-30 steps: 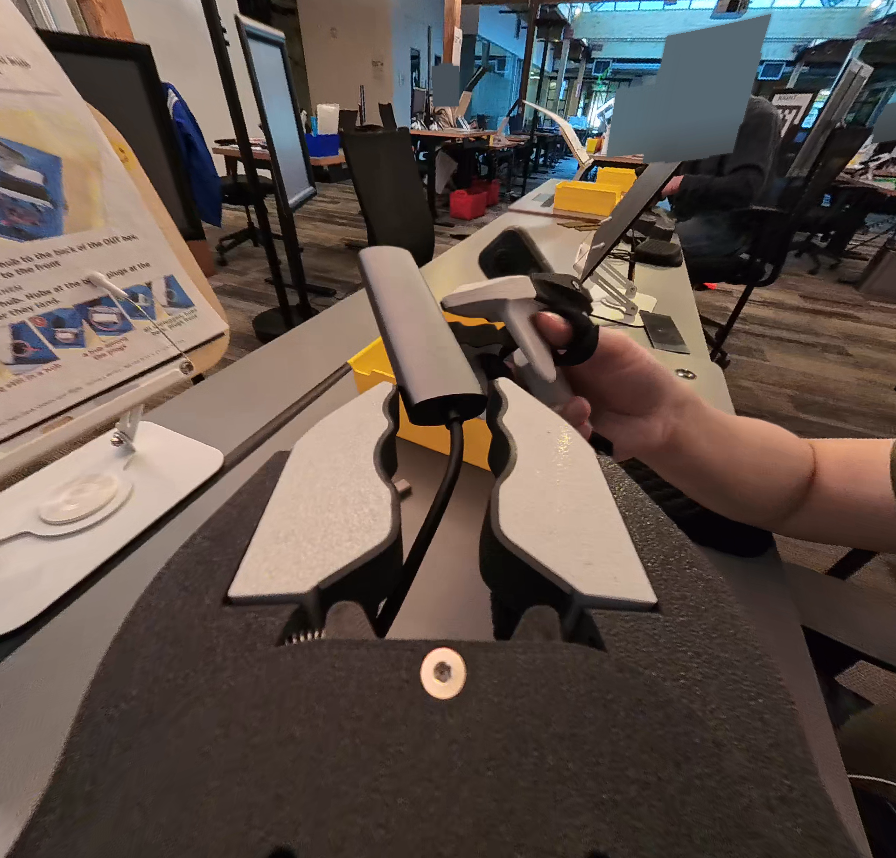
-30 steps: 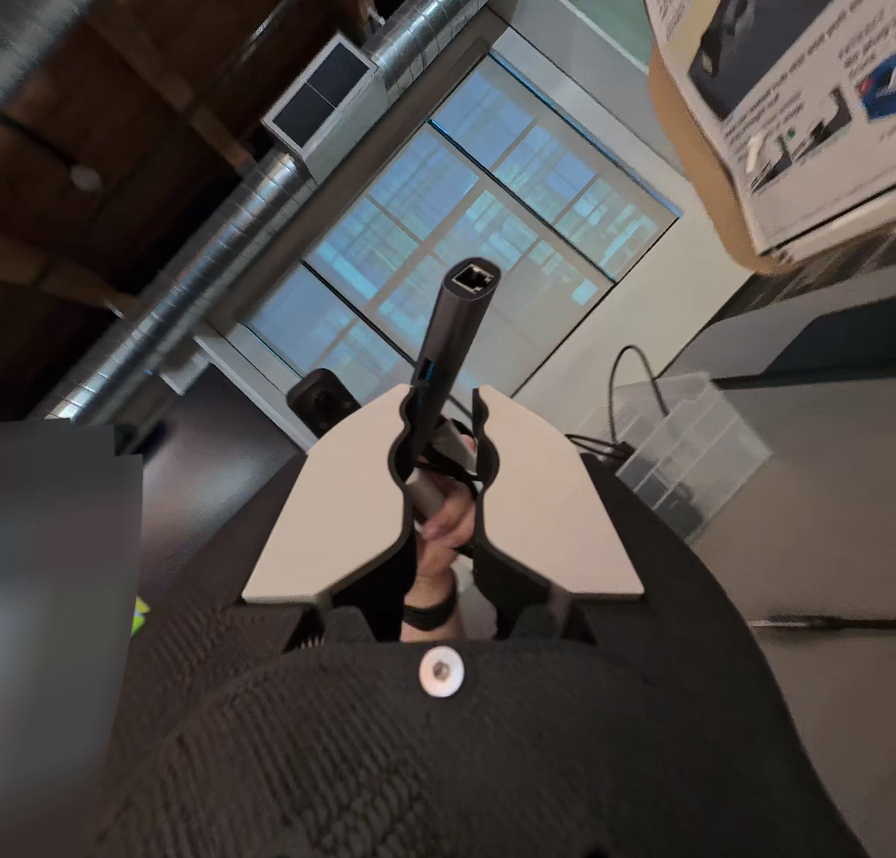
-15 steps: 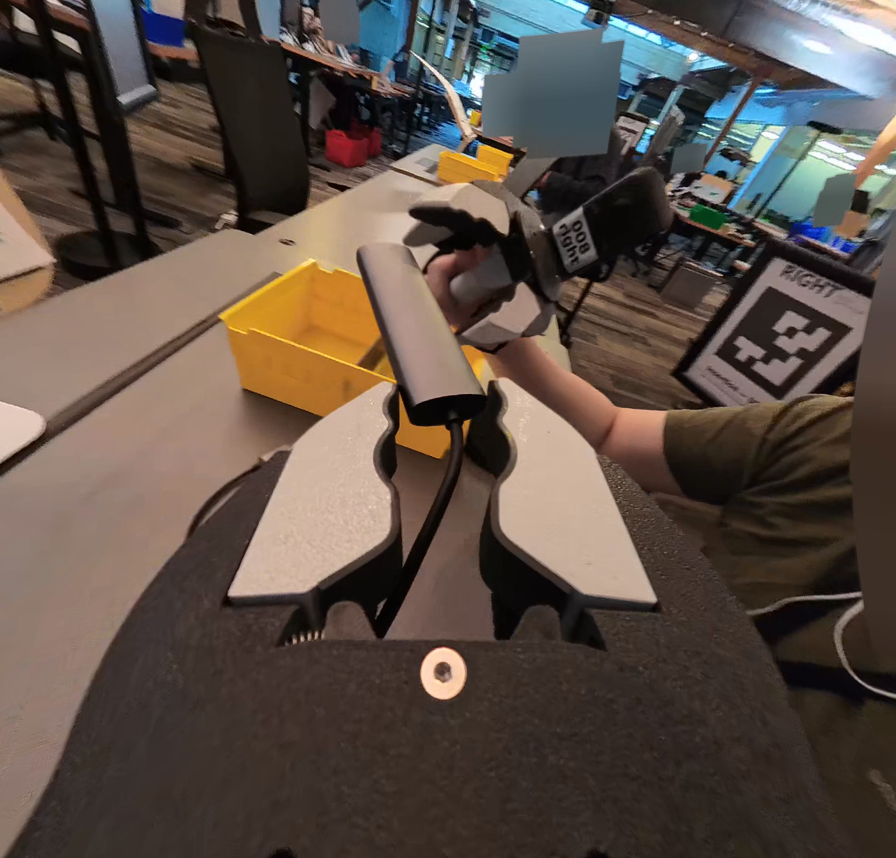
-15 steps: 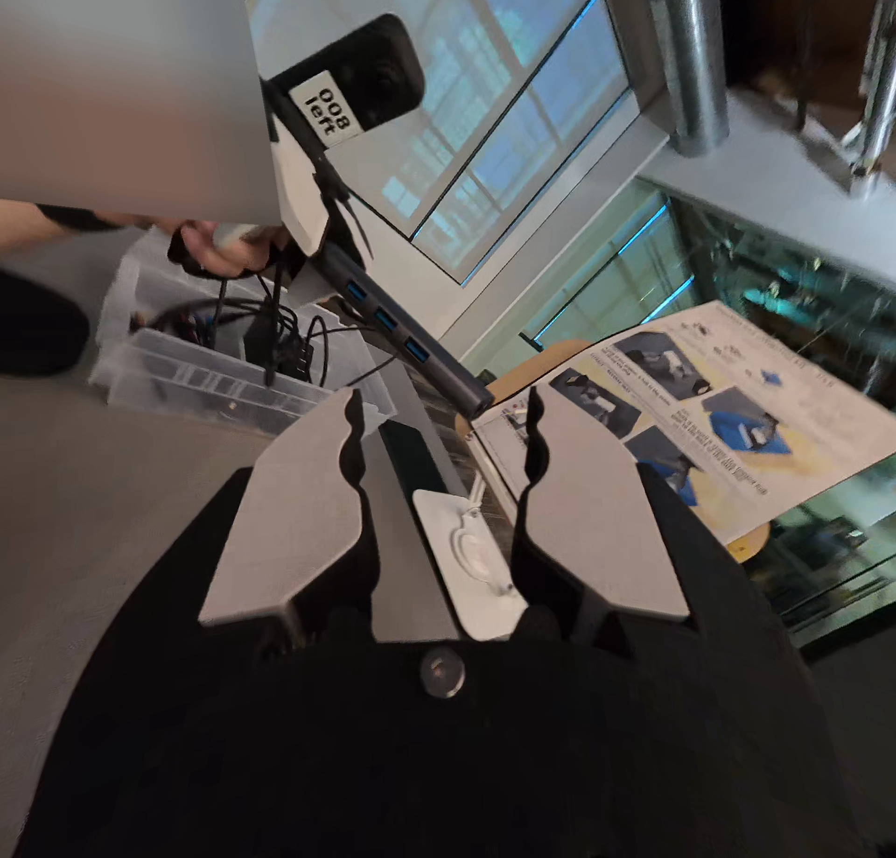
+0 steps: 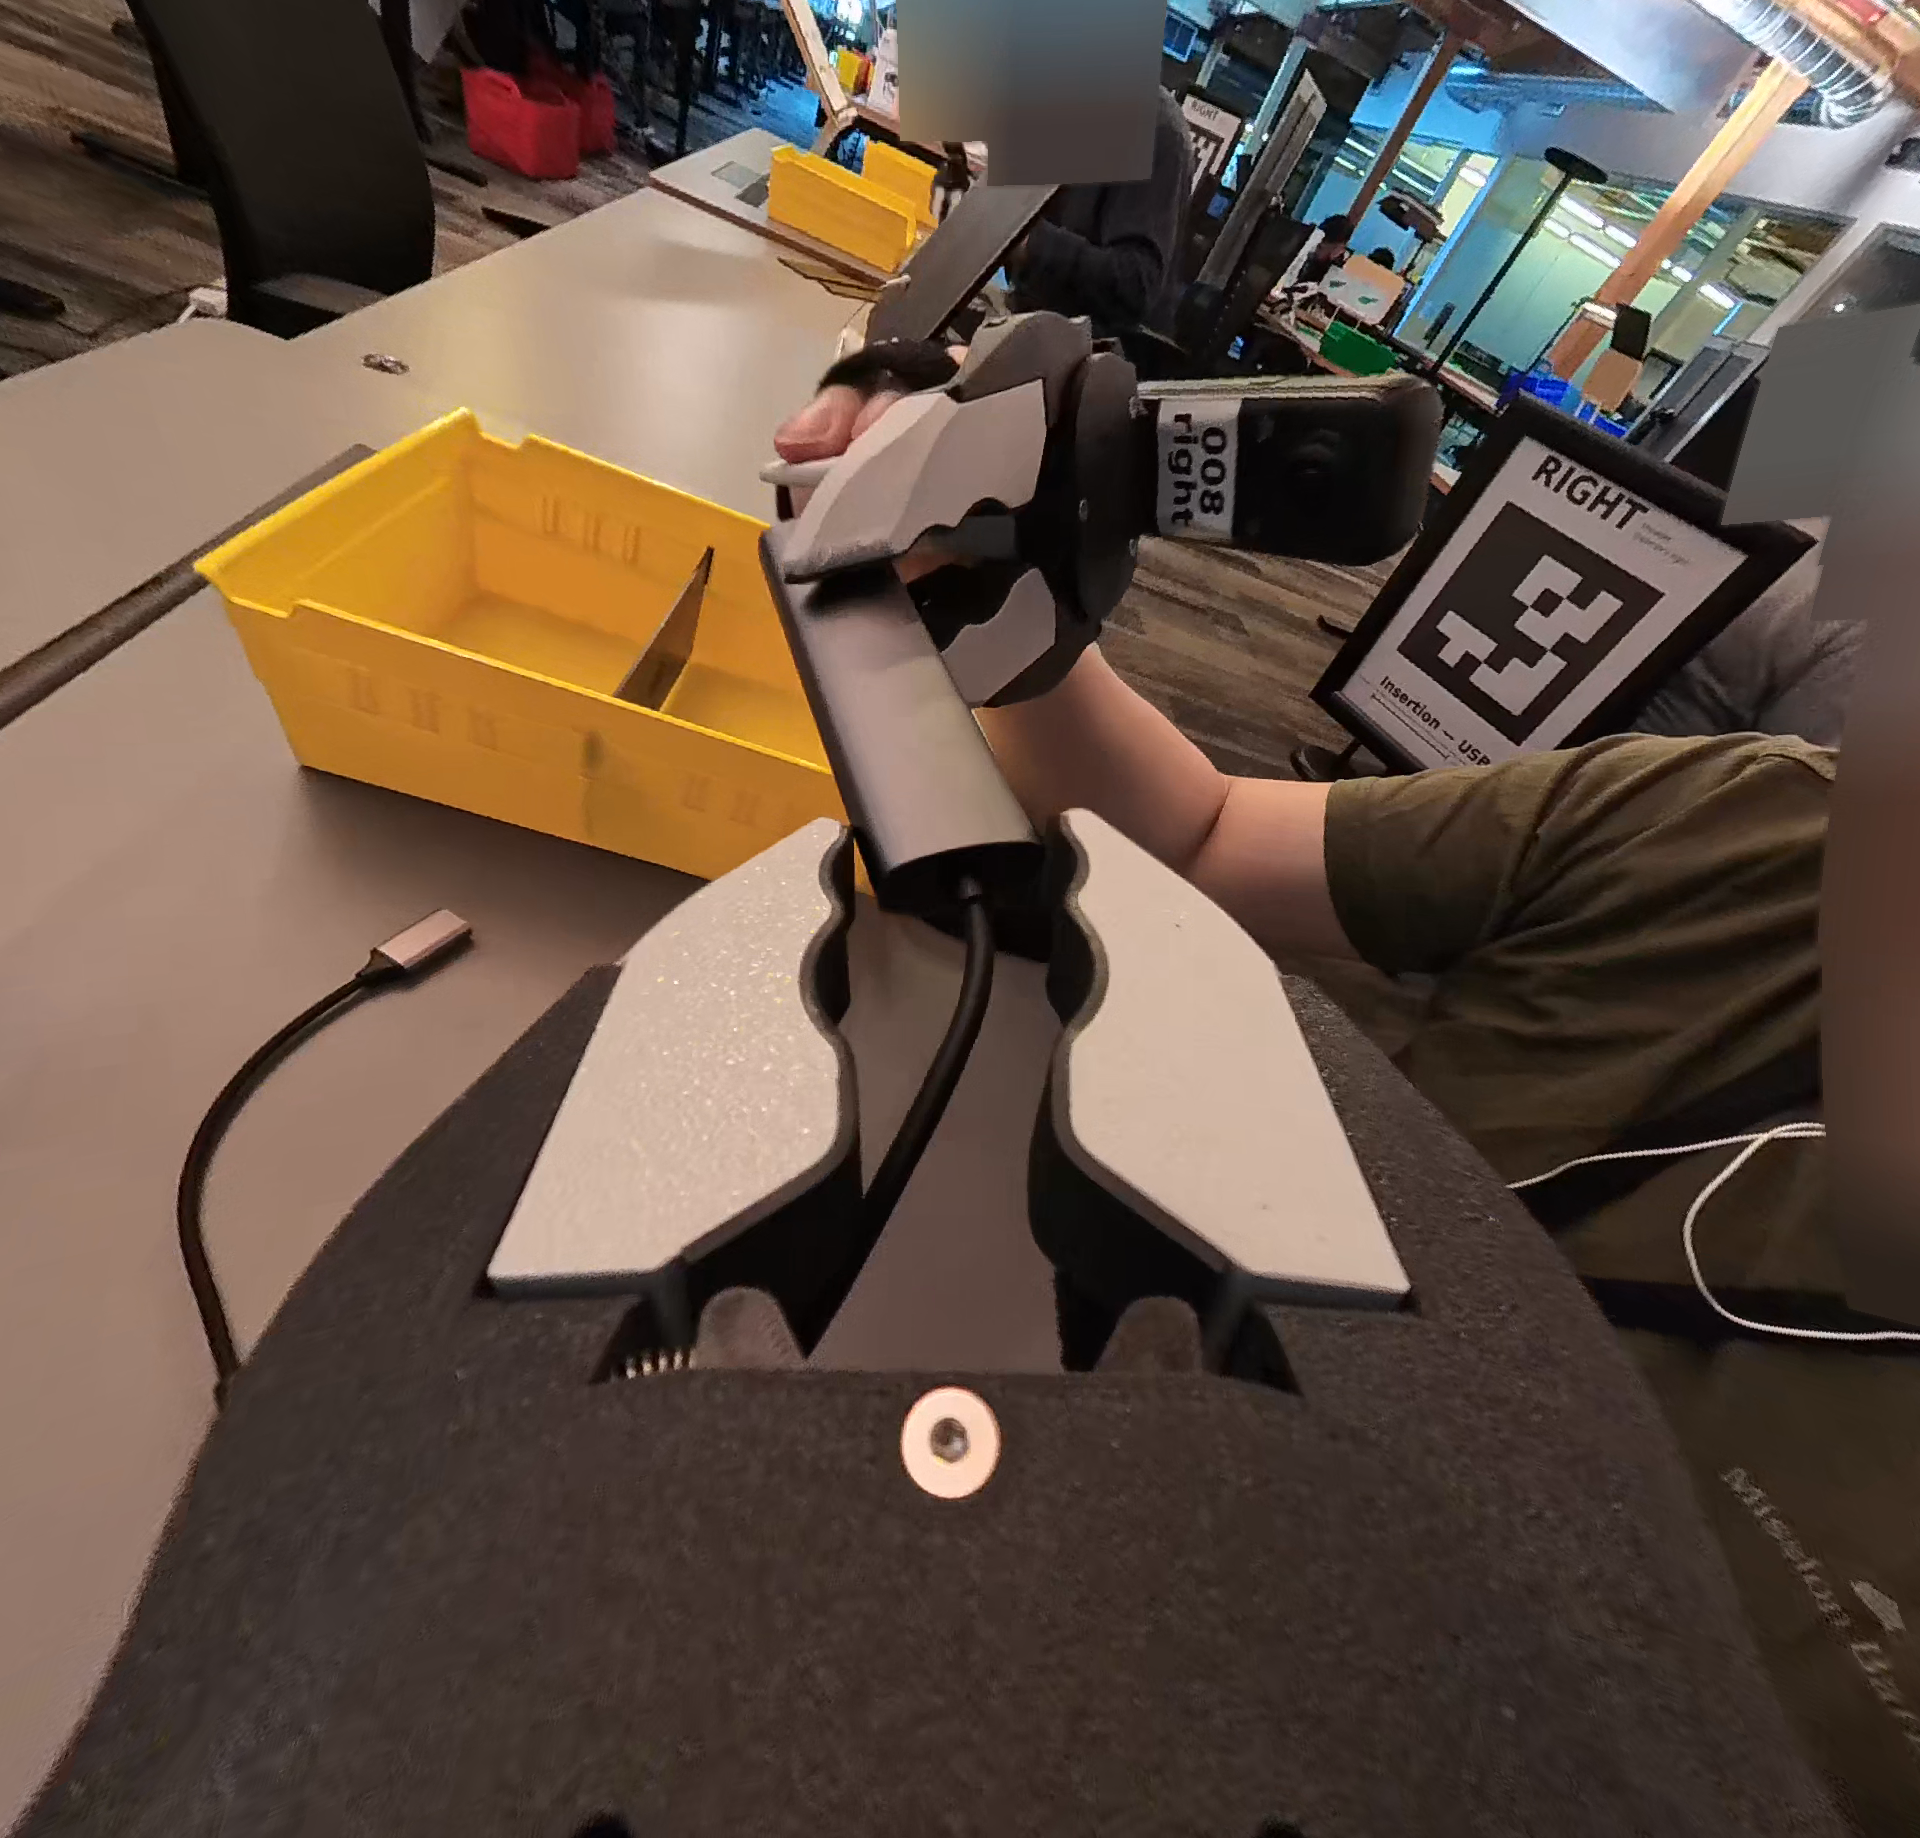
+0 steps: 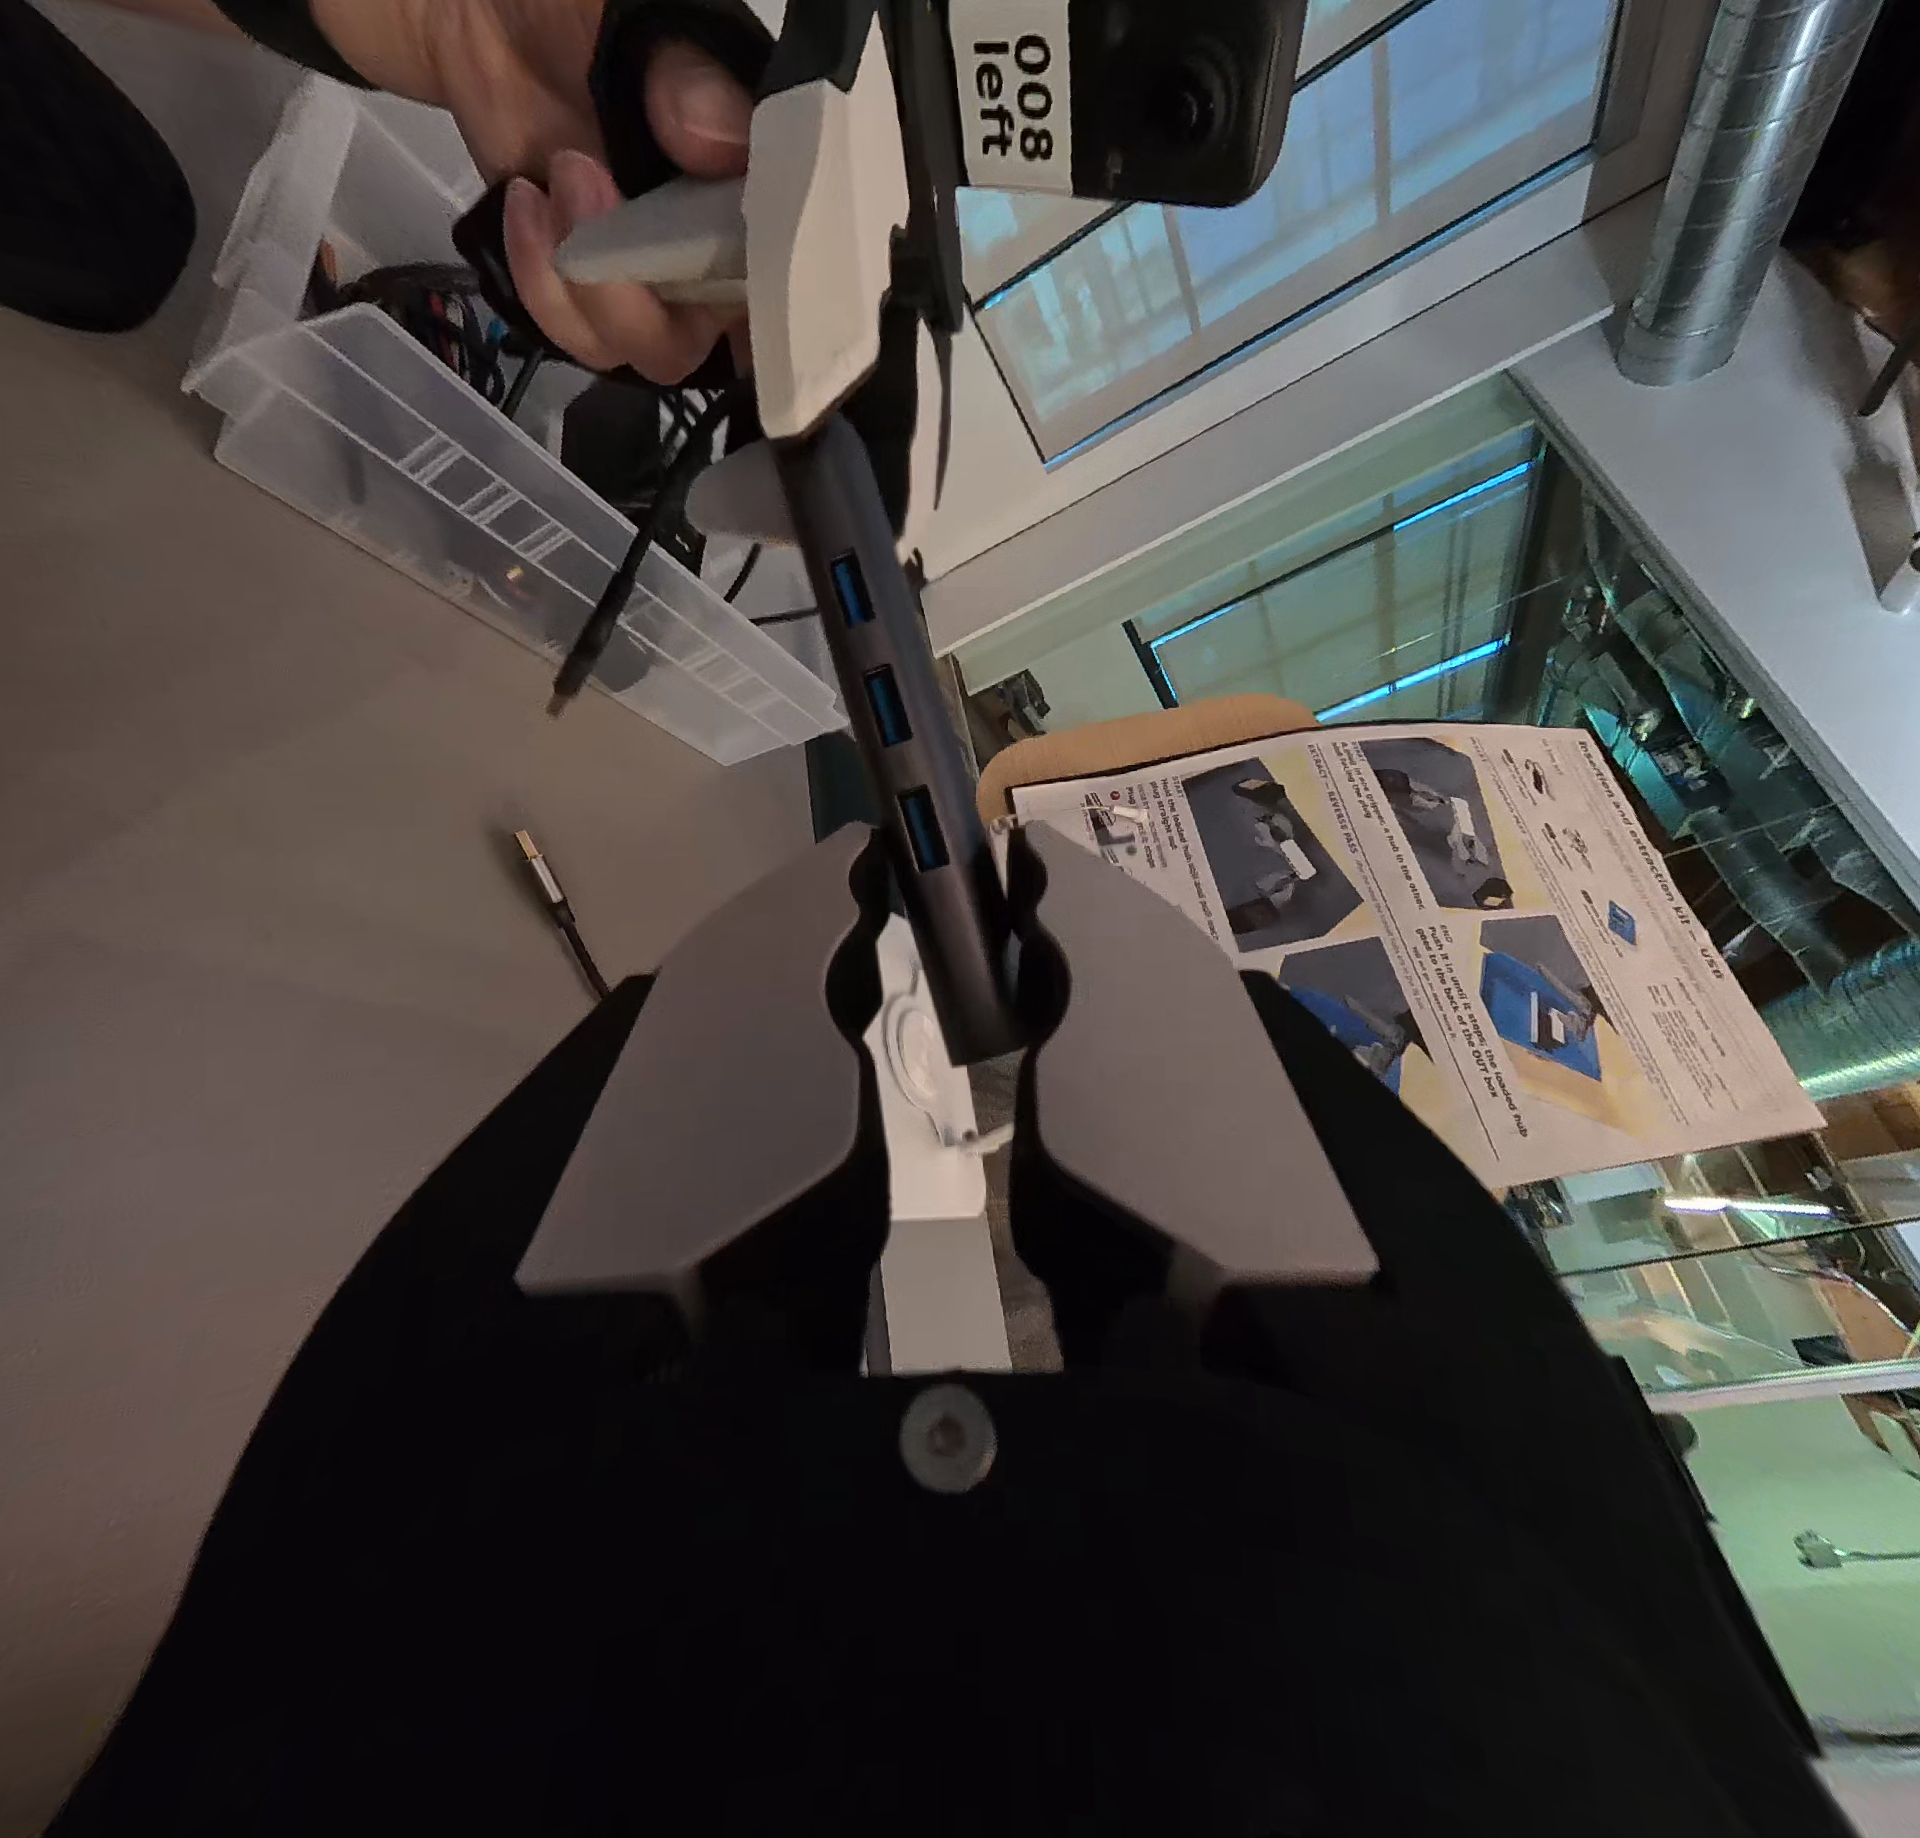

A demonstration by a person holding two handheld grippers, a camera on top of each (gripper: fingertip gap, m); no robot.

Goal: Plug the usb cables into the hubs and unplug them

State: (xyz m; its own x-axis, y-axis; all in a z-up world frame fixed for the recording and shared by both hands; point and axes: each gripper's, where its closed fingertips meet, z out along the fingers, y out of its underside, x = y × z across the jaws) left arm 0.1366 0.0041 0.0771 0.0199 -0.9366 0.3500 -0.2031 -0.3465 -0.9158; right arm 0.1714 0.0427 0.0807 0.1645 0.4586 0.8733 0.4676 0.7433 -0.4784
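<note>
USB hub [image 5: 902,739] clenched at cable end by left tongs [image 5: 951,879] | far end straddled by right tongs [image 6: 951,895], released | yellow bin [image 5: 499,635] seen centre-left on bench [image 5: 156,905]

I saw a dark grey hub [image 5: 902,739] with three blue ports [image 6: 885,705], a bright yellow bin [image 5: 499,666] on the grey-brown counter [image 5: 156,853], a black-and-white square-patterned sign [image 5: 1538,635], and an olive-green sleeve [image 5: 1558,915].

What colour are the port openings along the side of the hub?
Blue: three ports in a row on the dark grey hub, clearest in the right wrist view.
</note>
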